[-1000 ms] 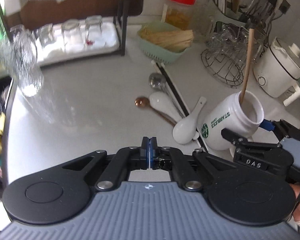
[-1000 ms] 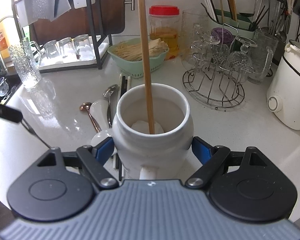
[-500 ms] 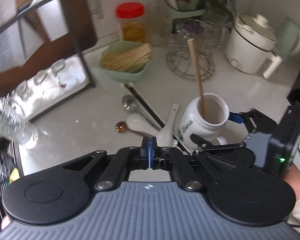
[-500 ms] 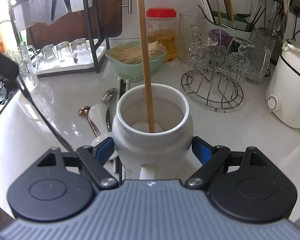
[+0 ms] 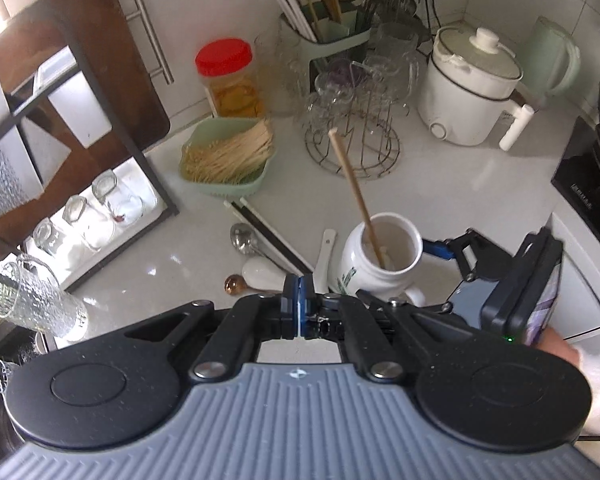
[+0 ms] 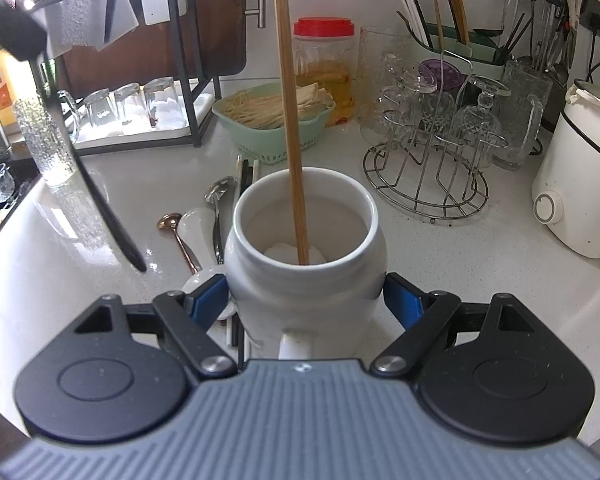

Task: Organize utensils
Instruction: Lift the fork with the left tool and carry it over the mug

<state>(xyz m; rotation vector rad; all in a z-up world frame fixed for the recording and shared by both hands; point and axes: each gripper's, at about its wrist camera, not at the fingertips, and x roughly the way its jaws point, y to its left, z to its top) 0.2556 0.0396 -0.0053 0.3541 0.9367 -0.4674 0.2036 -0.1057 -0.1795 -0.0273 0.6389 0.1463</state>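
White ceramic mug (image 6: 305, 256) sits on the bench (image 6: 479, 260), clamped by the R claw (image 6: 305, 300): blue pads press both sides, handle facing the camera. One wooden chopstick (image 6: 292, 120) stands in it, leaning on the rim. L claw (image 5: 298, 304) is clenched w/ nothing in it, up above the bench. Left of the mug lie loose utensils: white spoon (image 5: 260, 272), metal spoon (image 5: 242, 236), copper spoon (image 5: 235, 283), black chopsticks (image 5: 268, 232). Green basket (image 5: 228, 160) sits further back.

White counter (image 5: 439, 184), spoons (image 5: 260, 270), mug (image 5: 379, 260)
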